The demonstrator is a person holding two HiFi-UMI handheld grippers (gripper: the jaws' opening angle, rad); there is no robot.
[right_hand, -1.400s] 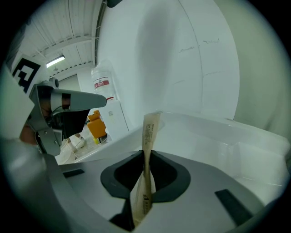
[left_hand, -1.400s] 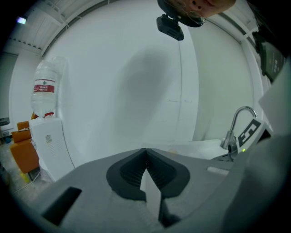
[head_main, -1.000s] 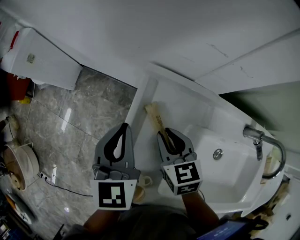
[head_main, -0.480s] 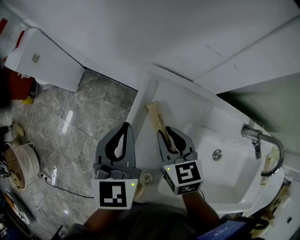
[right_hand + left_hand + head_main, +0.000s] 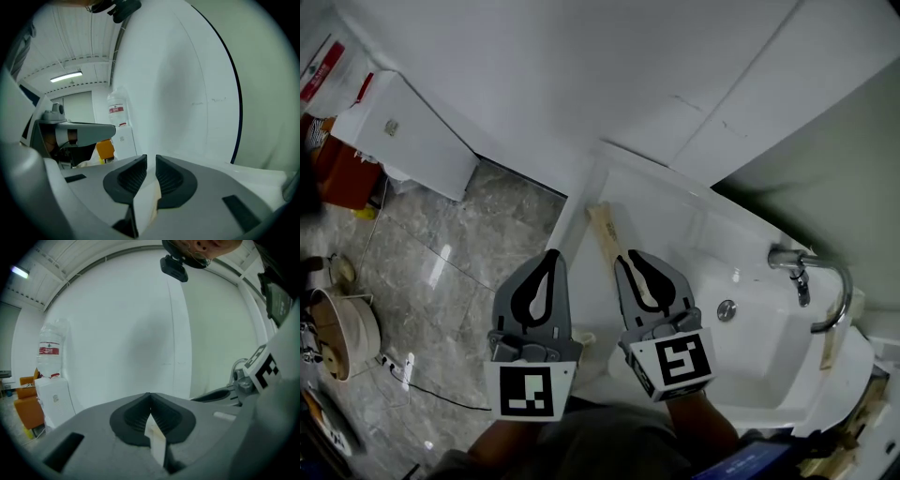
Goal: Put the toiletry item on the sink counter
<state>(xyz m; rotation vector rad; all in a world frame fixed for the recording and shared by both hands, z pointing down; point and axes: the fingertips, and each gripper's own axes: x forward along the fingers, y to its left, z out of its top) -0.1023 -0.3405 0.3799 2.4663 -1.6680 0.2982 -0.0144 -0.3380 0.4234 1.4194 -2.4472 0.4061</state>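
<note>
The toiletry item (image 5: 604,232) is a long, slim, beige piece lying flat on the left rim of the bench (image 5: 675,199), beside the sink (image 5: 750,352) and pointing away towards the wall. It looks light and stiff. It is narrow enough to slide or roll off the edge if nudged, so the middle of its length is probably the safest place to pinch it across.

The right claw (image 5: 625,255) hovers at the item's near end, and the left claw (image 5: 551,253) hangs over the floor (image 5: 441,258).

Only the head view shows the item, the bench and the tap (image 5: 811,277), though it does not settle whether the item touches the jaw tips. The gripper views look up at the bare wall and miss the item. They do show the jaws plainly: the right claw (image 5: 151,160) is parted by a narrow gap and grips nothing, and the left claw (image 5: 150,395) is clenched at the tips and empty.
</note>
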